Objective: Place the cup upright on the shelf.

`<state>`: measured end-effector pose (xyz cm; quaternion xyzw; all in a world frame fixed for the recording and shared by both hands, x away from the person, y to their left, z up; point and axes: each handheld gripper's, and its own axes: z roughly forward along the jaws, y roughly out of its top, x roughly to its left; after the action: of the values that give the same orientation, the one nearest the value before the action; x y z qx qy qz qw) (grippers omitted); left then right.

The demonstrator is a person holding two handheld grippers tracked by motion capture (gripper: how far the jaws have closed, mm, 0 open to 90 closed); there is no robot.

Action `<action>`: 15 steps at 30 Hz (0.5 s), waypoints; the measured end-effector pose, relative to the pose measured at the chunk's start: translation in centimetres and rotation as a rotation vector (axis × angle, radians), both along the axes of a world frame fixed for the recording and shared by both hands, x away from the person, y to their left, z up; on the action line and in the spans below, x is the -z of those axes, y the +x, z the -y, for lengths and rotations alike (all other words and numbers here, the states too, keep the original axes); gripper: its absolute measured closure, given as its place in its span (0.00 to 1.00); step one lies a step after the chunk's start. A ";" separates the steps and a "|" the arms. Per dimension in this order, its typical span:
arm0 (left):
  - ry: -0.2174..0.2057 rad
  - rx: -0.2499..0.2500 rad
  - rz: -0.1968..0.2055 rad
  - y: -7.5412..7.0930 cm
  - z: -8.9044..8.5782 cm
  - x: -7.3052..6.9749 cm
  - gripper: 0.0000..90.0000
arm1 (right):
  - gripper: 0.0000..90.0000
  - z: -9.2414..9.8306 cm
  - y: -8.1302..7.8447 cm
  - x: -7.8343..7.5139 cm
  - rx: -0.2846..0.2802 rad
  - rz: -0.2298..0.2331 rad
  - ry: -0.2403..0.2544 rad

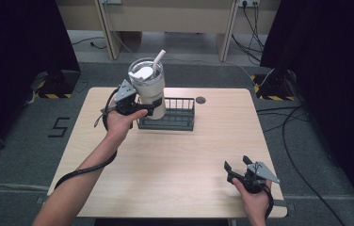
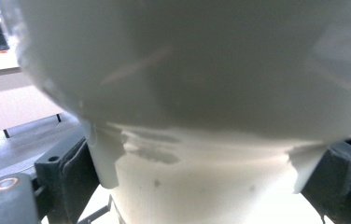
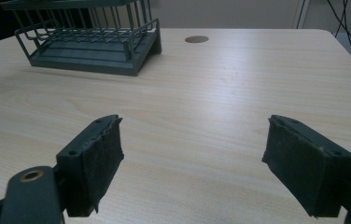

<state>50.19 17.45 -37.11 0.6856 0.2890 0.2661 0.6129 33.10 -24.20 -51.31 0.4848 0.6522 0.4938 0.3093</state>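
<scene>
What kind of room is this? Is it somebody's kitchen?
Probably not a kitchen; it looks like a lab or recording room. A bare wooden table stands on grey carpet between black curtains, with loose cables on the floor. The left gripper holds a tumbler over a wire rack.

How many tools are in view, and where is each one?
2. The left tool is at the far left of the table, clamped on the white tumbler over the wire rack. The right tool sits open near the table's near right corner.
</scene>
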 end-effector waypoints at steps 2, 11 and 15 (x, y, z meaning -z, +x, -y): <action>0.000 -0.001 0.001 0.1 0.1 0.0 0.11 | 0.22 0.0 0.0 0.0 0.002 -0.004 0.005; 0.008 -0.014 -0.011 1.5 0.8 0.1 0.11 | 0.22 0.1 0.0 0.1 0.000 -0.006 0.004; 0.016 -0.023 -0.013 2.3 1.1 0.2 0.11 | 0.22 0.1 0.0 0.1 -0.001 -0.006 0.005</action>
<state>52.45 16.34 -37.28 0.6888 0.2989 0.2709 0.6023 33.09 -24.33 -51.42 0.4868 0.6522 0.4941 0.3059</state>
